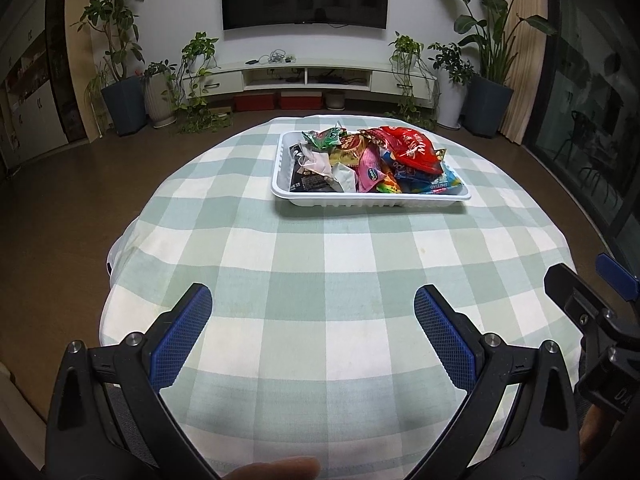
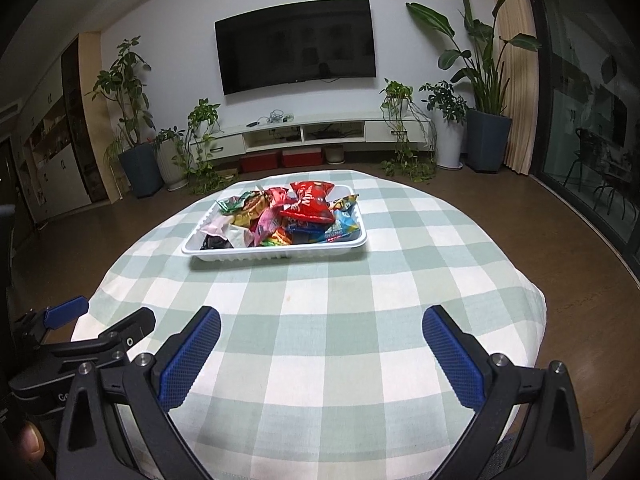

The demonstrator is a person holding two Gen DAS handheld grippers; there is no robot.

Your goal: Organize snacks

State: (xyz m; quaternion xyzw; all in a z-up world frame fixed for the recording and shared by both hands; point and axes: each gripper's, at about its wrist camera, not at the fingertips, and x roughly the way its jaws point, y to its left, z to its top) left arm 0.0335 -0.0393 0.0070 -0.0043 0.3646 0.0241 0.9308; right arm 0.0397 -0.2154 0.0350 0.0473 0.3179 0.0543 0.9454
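Snacks (image 1: 372, 158) fill the white tray (image 1: 372, 199) at the worktop's (image 1: 320, 264) far edge; both tools, left (image 1: 313, 334) and right (image 2: 321, 354), gape empty over bare cloth.

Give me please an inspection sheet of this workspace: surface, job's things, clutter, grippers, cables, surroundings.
Surface: checked tablecloth, green and white.
Job's things: snack packets piled in white tray.
Clutter: nothing seen on the cloth.
Grippers: left gripper open, empty; right gripper open, empty; both at the near edge.
Cables: tangle on TV shelf.
Surroundings: wall TV, potted plants, glass door.
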